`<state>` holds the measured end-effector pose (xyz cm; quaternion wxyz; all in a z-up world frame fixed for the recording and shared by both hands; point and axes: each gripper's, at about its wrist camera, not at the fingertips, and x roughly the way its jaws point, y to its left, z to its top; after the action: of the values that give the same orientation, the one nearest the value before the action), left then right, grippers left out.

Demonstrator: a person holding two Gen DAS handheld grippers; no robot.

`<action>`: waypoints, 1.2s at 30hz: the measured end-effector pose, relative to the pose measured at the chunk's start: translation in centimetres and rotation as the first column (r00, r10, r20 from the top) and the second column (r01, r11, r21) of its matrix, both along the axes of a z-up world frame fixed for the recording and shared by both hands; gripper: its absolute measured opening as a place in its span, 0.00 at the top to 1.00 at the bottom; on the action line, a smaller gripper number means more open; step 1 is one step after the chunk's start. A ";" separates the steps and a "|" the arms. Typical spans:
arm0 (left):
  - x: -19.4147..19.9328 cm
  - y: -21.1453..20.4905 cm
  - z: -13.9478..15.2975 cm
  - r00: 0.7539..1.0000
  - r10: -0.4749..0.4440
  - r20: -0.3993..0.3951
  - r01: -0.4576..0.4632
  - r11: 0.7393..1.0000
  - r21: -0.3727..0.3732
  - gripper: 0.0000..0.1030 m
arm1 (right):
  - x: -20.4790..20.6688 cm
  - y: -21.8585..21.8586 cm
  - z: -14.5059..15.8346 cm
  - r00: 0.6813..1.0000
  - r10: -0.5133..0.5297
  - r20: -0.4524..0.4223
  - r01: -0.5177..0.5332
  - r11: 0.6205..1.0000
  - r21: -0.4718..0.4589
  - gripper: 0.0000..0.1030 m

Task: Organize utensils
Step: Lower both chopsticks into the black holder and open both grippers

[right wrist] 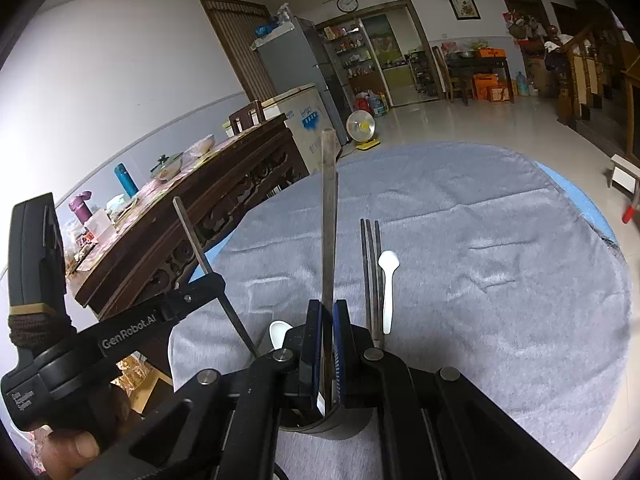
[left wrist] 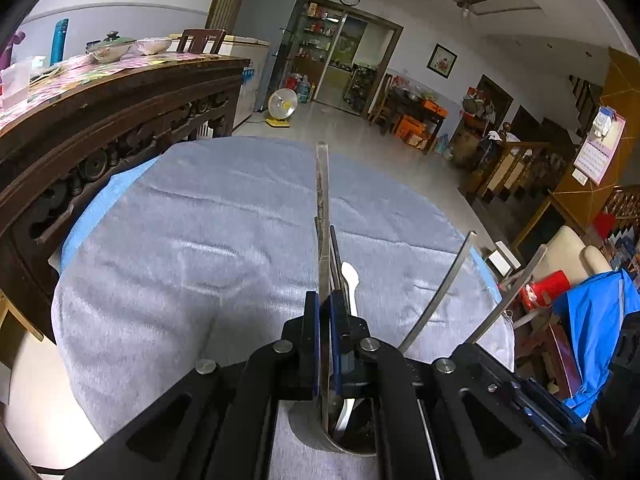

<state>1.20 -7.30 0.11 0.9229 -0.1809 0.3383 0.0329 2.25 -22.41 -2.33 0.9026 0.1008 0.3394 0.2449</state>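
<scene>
A steel cup stands on the grey cloth just under both grippers. My left gripper is shut on a flat metal utensil that rises upright out of the cup. Two more metal handles lean out to the right. My right gripper is shut on another flat metal utensil standing in the same cup. Beside it the left gripper, held in a hand, grips a thin handle. Dark chopsticks and a white spoon lie on the cloth beyond. A second white spoon sits in the cup.
A carved dark wooden table with bowls and bottles stands close on the left of the round cloth-covered table. Tiled floor, a small fan and a fridge lie beyond. A red stool and blue cloth crowd the right.
</scene>
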 end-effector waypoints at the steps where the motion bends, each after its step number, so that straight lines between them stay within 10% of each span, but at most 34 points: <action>1: -0.1 0.0 0.0 1.000 -0.002 -0.002 0.002 1.000 -0.001 0.95 | 0.0 0.0 -0.1 1.000 0.002 -0.003 -0.002 1.000 -0.002 0.94; 31: -1.0 -0.3 -0.1 0.999 -0.005 -0.045 0.005 1.000 -0.007 0.92 | -0.5 0.6 -1.2 0.998 0.024 -0.060 -0.025 0.999 -0.021 0.92; 36: -1.1 0.0 0.1 0.999 0.009 -0.049 -0.009 1.000 -0.012 0.67 | -0.6 0.5 -1.0 0.998 0.021 -0.063 -0.023 0.999 -0.024 0.92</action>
<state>0.06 -7.33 0.24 0.9131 -0.1870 0.3602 0.0395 1.64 -21.90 -3.32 0.8899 0.0937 0.3715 0.2475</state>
